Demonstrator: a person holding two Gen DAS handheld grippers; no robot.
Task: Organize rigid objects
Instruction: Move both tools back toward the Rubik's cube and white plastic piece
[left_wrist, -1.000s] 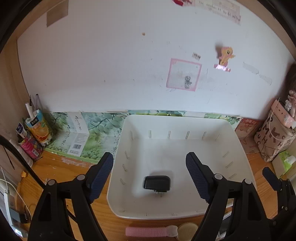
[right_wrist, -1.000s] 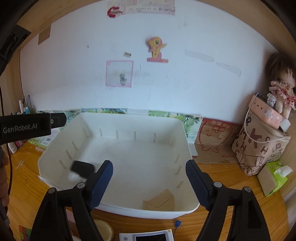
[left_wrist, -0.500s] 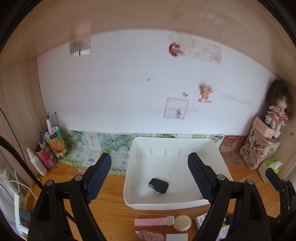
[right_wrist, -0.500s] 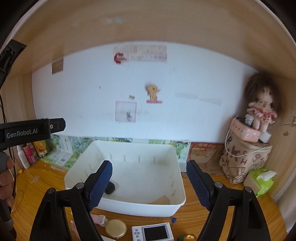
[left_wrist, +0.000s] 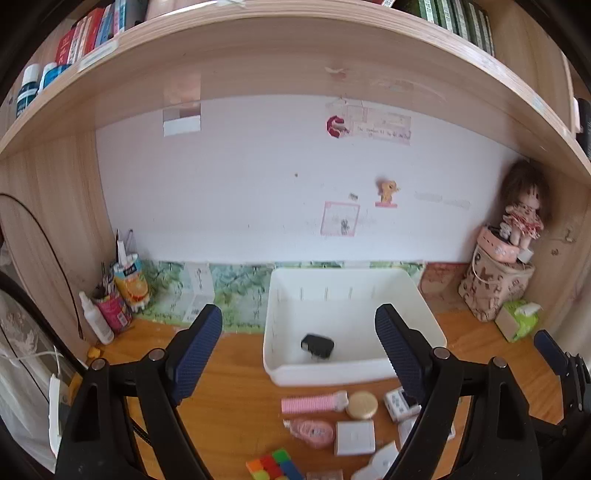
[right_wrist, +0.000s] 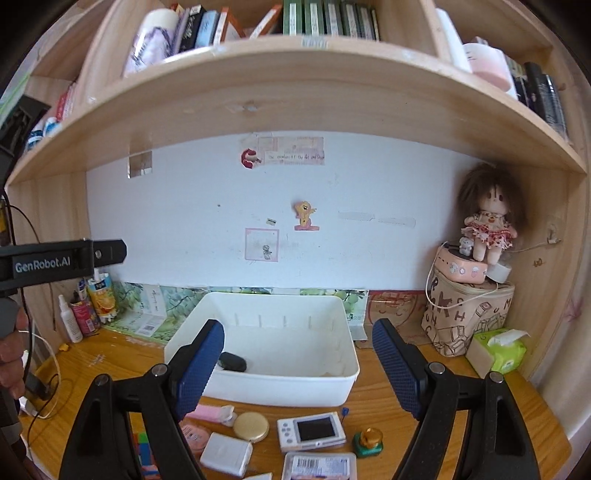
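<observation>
Both grippers have backed up and away from the white bin (left_wrist: 354, 369) since a second ago; left gripper (left_wrist: 299, 339) and right gripper (right_wrist: 297, 354) gape wide, empty. Black charger (left_wrist: 317, 345) lies in the bin, half hidden behind a right finger (right_wrist: 199, 365). Small items along the wooden desk (left_wrist: 229, 387) edge are cut off; bookshelf (right_wrist: 295, 88) overhead.

Your right view hides part of the black charger (right_wrist: 233, 362) behind a finger, crops the barcode case (right_wrist: 319, 466) at the bottom edge; wall note (right_wrist: 295, 157) text illegible.
</observation>
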